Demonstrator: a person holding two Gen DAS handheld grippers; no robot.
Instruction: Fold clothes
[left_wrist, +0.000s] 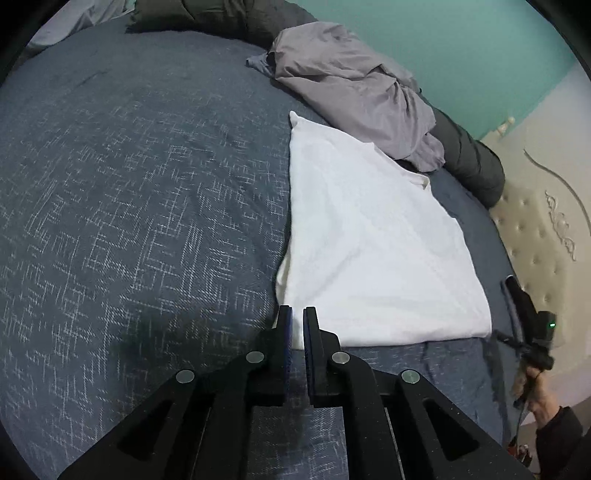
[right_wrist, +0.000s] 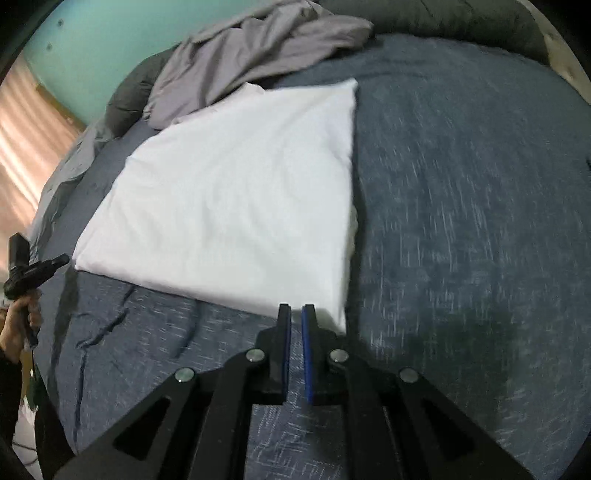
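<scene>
Left wrist view puts my left tool (left_wrist: 297, 326) right at the near left corner of the white garment (left_wrist: 373, 251), its two pads nearly together with only a thin slit between them; white cloth shows through that slit, but I cannot tell whether the pads have actually caught it. Right wrist view shows my right tool (right_wrist: 296, 321) just short of the near hem, close to the near right corner, pads likewise almost closed and nothing visibly held between them

That white garment (right_wrist: 236, 199) lies flat on the blue bedspread (left_wrist: 129, 192) as a roughly rectangular slab with straight side edges, its long axis running away from me toward the teal wall, far end just touching the crumpled grey garment (left_wrist: 354, 88) heaped by the dark bolster (left_wrist: 469, 158). So it already looks folded at least partly; this would fit a fold still to be halved, or one just laid down

Both tools sit at the near short edge, one toward each corner, the left closer to cloth. Any further fold would run along the long axis, away from me
</scene>
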